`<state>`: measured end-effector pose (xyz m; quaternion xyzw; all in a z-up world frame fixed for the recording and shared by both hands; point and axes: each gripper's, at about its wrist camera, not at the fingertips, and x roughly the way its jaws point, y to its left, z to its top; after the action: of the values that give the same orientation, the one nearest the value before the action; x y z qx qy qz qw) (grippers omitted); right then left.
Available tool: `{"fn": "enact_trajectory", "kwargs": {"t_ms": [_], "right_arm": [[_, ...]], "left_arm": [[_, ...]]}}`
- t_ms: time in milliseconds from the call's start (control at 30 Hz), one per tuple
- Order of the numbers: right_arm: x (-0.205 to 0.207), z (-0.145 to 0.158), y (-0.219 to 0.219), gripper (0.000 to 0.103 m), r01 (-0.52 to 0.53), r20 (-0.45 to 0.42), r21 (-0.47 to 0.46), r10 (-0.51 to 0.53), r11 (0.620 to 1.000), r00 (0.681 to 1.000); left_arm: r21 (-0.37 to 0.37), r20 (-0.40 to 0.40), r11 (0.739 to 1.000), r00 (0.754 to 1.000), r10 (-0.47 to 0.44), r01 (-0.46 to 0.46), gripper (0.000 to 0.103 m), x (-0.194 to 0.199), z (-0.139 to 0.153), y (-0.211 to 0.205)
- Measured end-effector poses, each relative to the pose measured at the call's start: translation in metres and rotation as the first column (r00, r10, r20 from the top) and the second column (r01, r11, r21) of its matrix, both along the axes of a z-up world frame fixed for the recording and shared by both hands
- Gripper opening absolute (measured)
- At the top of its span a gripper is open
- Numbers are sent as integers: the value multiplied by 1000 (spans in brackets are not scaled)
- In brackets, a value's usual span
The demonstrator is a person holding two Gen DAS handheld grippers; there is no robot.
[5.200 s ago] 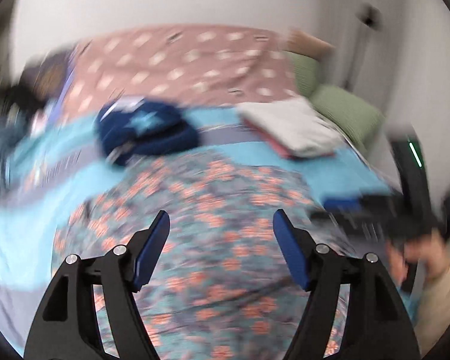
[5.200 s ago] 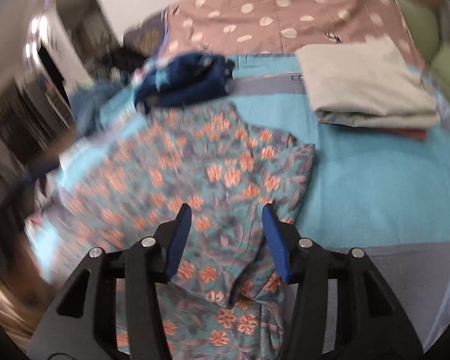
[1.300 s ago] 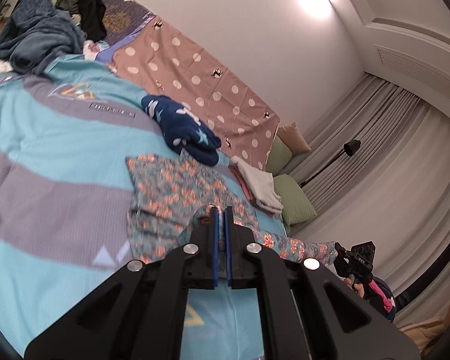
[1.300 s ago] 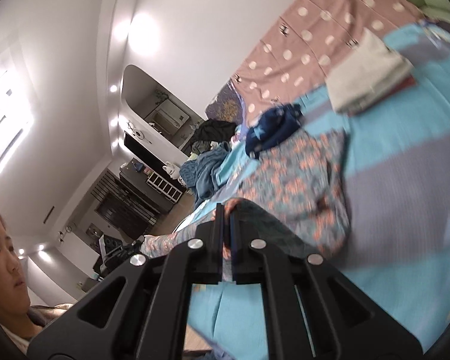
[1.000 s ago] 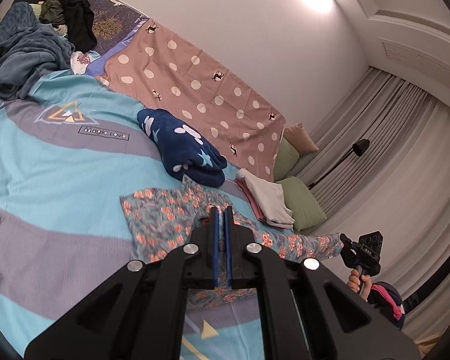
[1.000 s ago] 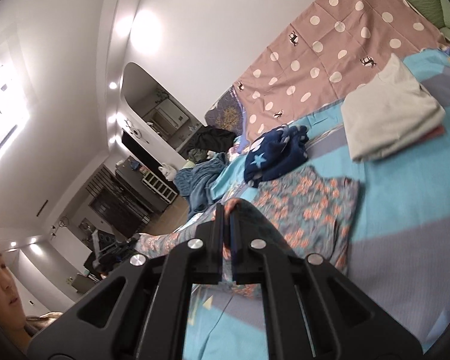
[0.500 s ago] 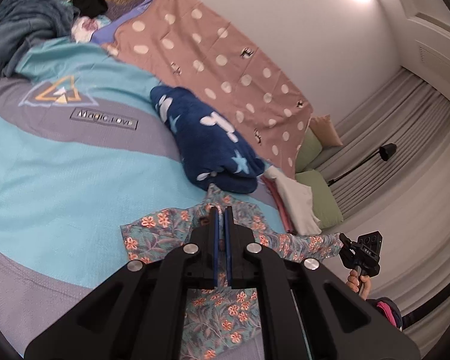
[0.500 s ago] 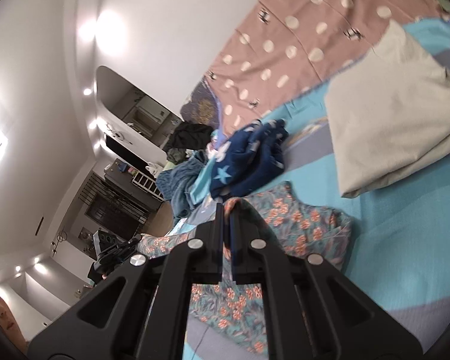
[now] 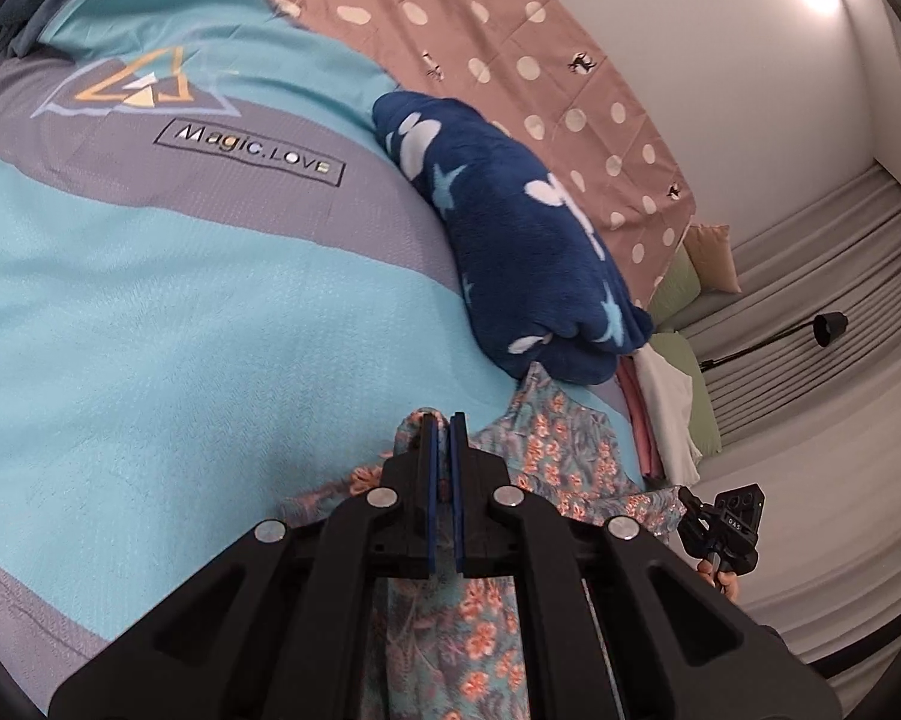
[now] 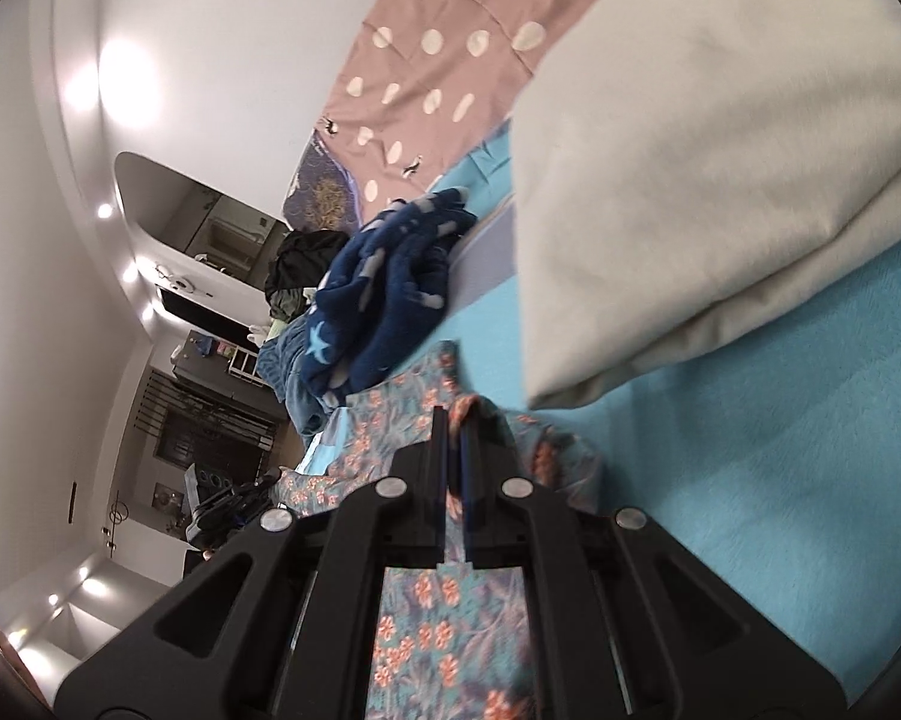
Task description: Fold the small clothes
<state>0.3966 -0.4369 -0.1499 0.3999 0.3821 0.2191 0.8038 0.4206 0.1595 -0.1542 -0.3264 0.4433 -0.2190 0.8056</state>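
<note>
A teal floral garment (image 9: 564, 468) with orange flowers lies on the bed, stretched between both grippers. My left gripper (image 9: 443, 420) is shut on one edge of it, low over the bedspread. My right gripper (image 10: 453, 417) is shut on the opposite edge of the floral garment (image 10: 414, 606), which hangs under the jaws. The right gripper also shows at the far right of the left wrist view (image 9: 723, 525).
A dark blue starry fleece (image 9: 510, 240) lies just beyond the garment, also seen in the right wrist view (image 10: 384, 294). A folded beige stack (image 10: 690, 168) sits close to the right gripper. The teal and grey bedspread (image 9: 180, 312), a pink dotted sheet (image 9: 510, 48), green pillows (image 9: 684, 300).
Both grippers, still shut on the floral garment, have dropped lower and moved forward toward the blue fleece and the beige stack, carrying the held edges over the garment.
</note>
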Motion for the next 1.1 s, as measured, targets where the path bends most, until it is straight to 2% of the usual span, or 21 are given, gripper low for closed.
{"fn": "enact_trajectory", "kwargs": {"t_ms": [100,133,200,233,300,333,467,567,667,700,767,800,833,900,933,1033,1100], "right_arm": [[5,-4,0,4,8,-19,-10,-8,1000,1000],[6,-5,0,8,10,-24,-10,-10,1000,1000],[7,-6,0,11,22,-45,-13,-22,1000,999],[7,-6,0,16,21,-48,2,-21,1000,999],[4,-1,-3,49,35,-36,29,-34,999,999],[3,3,-4,53,42,-23,40,-41,998,999],[0,23,-7,54,49,15,91,-50,995,999],[-9,47,2,54,42,69,13,-43,999,997],[-26,80,28,60,30,146,-182,-3,983,989],[-34,92,48,63,12,161,-293,37,956,986],[-41,97,80,66,-43,132,-433,110,900,985],[-45,93,111,66,-112,65,-536,173,837,983],[-48,87,128,66,-157,20,-579,207,800,978],[-50,66,172,66,-265,-98,-657,270,705,958],[-49,56,190,66,-300,-141,-678,282,671,949],[-42,33,227,66,-344,-196,-723,300,599,934],[-28,19,245,66,-382,-240,-716,308,585,921]], "left_arm": [[-30,-39,1000,999,9,-11,3,9,-12,2],[-38,-54,999,998,13,-15,3,10,-16,3],[-71,-119,997,993,21,-30,4,16,-27,5],[-84,-134,996,991,23,-34,6,17,-29,6],[-108,-150,993,988,31,-48,15,18,-30,10],[-110,-144,992,989,42,-58,16,18,-28,12],[-122,-91,989,993,75,-86,18,14,-5,25],[-100,-40,990,995,96,-100,22,8,18,33],[-46,25,996,997,76,-75,32,-8,43,30],[-33,44,998,998,49,-47,37,-15,49,26],[9,67,1000,997,-25,24,40,-30,56,11],[42,76,997,995,-67,64,41,-39,59,0],[76,84,991,990,-113,107,42,-49,59,-12],[105,89,975,974,-206,197,42,-68,55,-33],[109,83,967,968,-238,229,42,-75,52,-40],[139,64,939,944,-325,314,43,-95,38,-63],[147,25,927,935,-353,346,44,-99,22,-73]]}}
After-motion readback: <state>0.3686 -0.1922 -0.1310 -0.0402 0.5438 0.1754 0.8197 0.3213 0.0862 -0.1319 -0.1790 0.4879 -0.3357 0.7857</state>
